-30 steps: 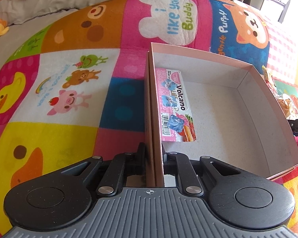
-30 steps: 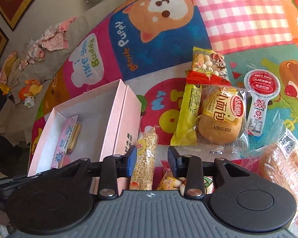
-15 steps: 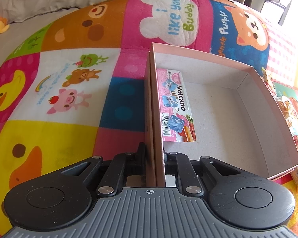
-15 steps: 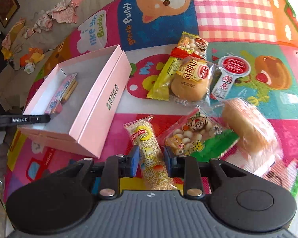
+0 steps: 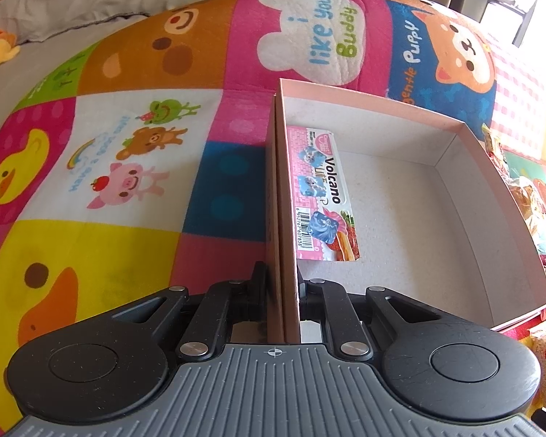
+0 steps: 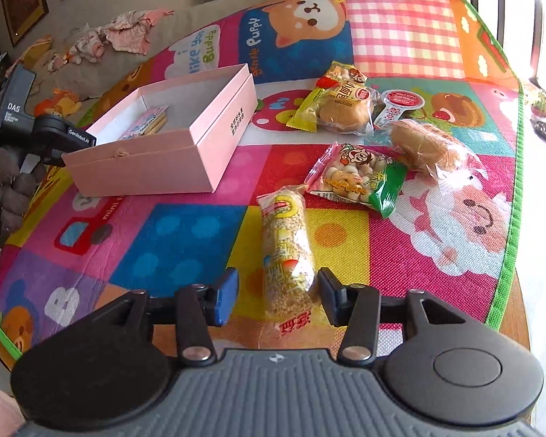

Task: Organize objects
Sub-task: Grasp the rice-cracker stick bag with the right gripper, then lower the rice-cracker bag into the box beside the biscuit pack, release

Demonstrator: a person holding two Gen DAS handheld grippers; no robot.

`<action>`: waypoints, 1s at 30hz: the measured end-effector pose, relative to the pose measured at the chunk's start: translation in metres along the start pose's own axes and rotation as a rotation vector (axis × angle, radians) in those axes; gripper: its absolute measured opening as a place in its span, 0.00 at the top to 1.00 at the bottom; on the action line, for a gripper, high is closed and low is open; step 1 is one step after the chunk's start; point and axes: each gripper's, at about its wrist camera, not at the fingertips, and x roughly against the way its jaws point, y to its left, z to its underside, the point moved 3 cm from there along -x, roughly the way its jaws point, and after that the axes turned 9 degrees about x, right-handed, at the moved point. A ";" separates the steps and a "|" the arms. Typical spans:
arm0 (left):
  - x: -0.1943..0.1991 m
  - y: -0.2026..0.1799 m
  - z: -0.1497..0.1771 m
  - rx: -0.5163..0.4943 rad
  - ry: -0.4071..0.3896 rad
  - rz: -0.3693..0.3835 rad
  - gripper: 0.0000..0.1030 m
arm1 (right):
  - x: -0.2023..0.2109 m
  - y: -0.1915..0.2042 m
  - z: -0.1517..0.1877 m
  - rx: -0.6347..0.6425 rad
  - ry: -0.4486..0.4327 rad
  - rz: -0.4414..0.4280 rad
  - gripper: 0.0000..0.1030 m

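Observation:
My left gripper [image 5: 282,284] is shut on the near wall of the pink box [image 5: 280,200], one finger inside and one outside. A pink Volcano snack pack [image 5: 322,196] lies inside against that wall. In the right wrist view the pink box [image 6: 207,145] sits left of centre, with the left gripper [image 6: 60,142] at its far corner. My right gripper [image 6: 278,293] is open, its fingers on either side of the near end of a long grain snack bar [image 6: 285,251] that lies on the mat.
On the cartoon play mat [image 6: 163,240] lie a bag of round biscuits [image 6: 360,178], two wrapped buns [image 6: 429,149] [image 6: 342,109], a yellow-and-red packet [image 6: 309,103] and a red-and-white sachet [image 6: 396,107]. The mat's green edge [image 6: 511,218] runs on the right. Toys and clothes lie beyond.
My right gripper has pulled back and away from the box and opened wider; the grain snack bar now lies on the mat between its fingers. My left gripper has kept its hold on the box.

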 end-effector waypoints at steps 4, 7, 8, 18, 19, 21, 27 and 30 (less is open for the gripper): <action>0.001 -0.001 0.000 -0.004 0.000 -0.008 0.88 | -0.003 0.012 0.002 0.023 -0.027 0.025 0.34; 0.001 0.000 0.001 -0.011 -0.003 -0.005 0.88 | -0.009 0.025 0.005 0.065 -0.055 0.078 0.26; 0.000 0.000 0.001 -0.013 -0.005 -0.004 0.88 | -0.010 0.031 0.007 0.096 -0.059 0.109 0.25; 0.001 -0.002 0.001 -0.020 -0.004 -0.012 0.88 | -0.015 0.025 -0.015 0.089 -0.068 0.111 0.25; 0.001 -0.002 0.001 -0.021 -0.003 -0.013 0.88 | -0.018 0.023 -0.019 0.088 -0.065 0.116 0.25; 0.001 -0.002 0.001 -0.022 -0.002 -0.013 0.88 | -0.026 0.019 -0.023 0.081 -0.050 0.118 0.25; 0.001 -0.002 0.001 -0.020 -0.004 -0.010 0.88 | -0.035 0.017 -0.024 0.051 -0.028 0.112 0.40; 0.001 -0.001 0.001 -0.018 -0.003 -0.009 0.88 | -0.032 0.019 -0.025 0.052 -0.028 0.105 0.59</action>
